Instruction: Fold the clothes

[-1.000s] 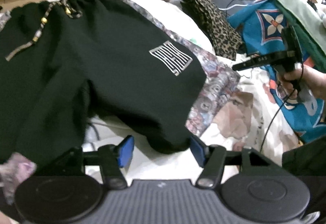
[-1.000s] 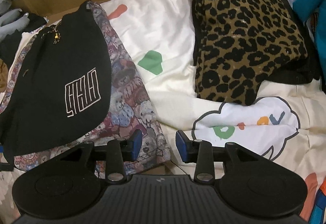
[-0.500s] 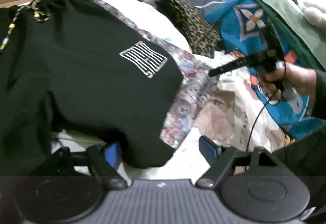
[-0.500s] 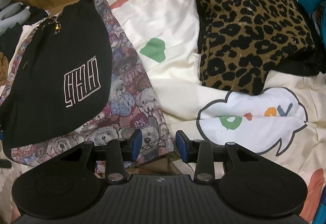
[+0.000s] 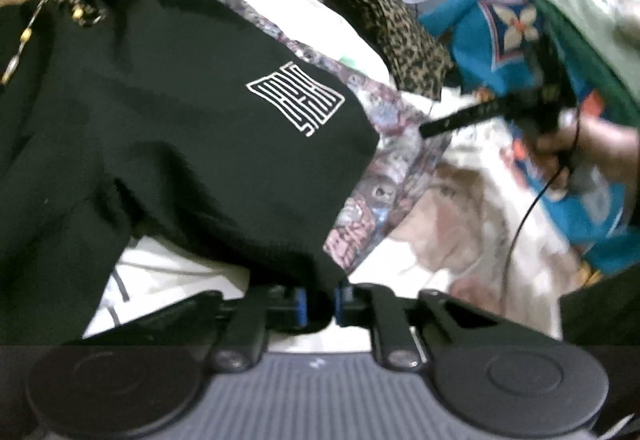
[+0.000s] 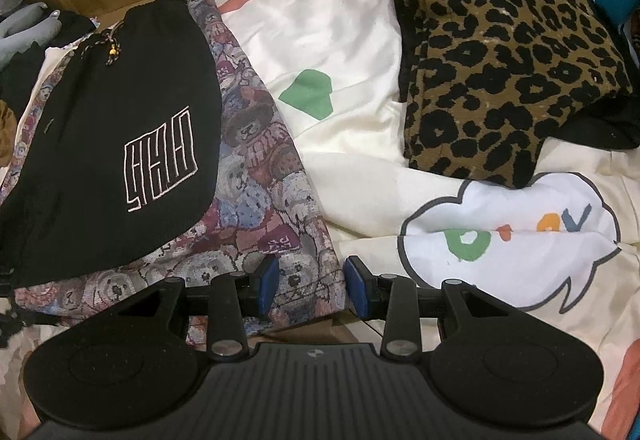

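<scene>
The black garment (image 5: 192, 128) lay over a bear-print textile (image 6: 264, 176) on the bed, its near hem at six o'clock caught between the closing jaws of the left gripper (image 5: 319, 303). The right gripper (image 6: 312, 282) hung half-spread, empty, above that textile's edge. A leopard-print fold (image 6: 500, 60) sat at one o'clock.

Both wrist views close, angled down; share black garment (image 5: 168, 128).

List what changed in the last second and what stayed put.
The left gripper moved in on the near hem of the black garment, and its jaws, wide a second ago, are closing with the fabric between the pads. The right gripper stayed half open and empty over the bear-print garment; the leopard-print piece did not move.
</scene>
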